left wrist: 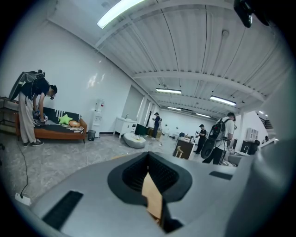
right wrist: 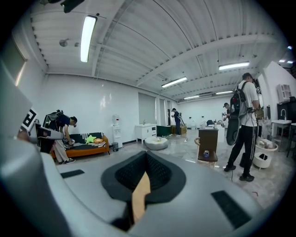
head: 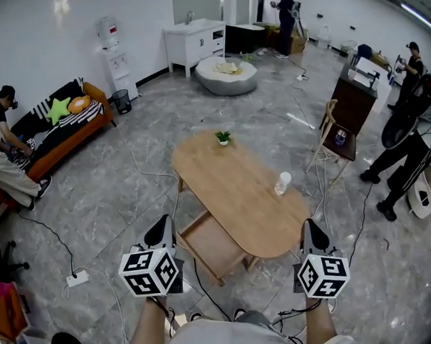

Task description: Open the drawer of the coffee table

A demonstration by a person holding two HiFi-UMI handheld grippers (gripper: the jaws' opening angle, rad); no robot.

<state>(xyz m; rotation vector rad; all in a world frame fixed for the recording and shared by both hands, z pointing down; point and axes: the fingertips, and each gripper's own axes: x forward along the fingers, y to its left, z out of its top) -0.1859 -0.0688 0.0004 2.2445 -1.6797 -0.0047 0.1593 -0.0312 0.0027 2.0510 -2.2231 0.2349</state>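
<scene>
The oval wooden coffee table [head: 240, 195] stands in the middle of the head view. A shallow wooden drawer [head: 212, 248] juts out from under its near left side. My left gripper [head: 161, 230] hovers just left of that drawer, apart from it. My right gripper [head: 312, 232] hangs off the table's near right end. In the left gripper view the left gripper [left wrist: 149, 157] has its jaws pressed together with nothing between them. The right gripper [right wrist: 145, 159] looks the same in its own view. A sliver of tan wood shows below each pair of jaws.
A small potted plant [head: 222, 137] and a clear cup [head: 282, 183] stand on the tabletop. A chair [head: 333, 137] sits right of the table. A power strip [head: 77, 277] and cables lie on the floor at left. An orange sofa [head: 67, 127] and several people are farther off.
</scene>
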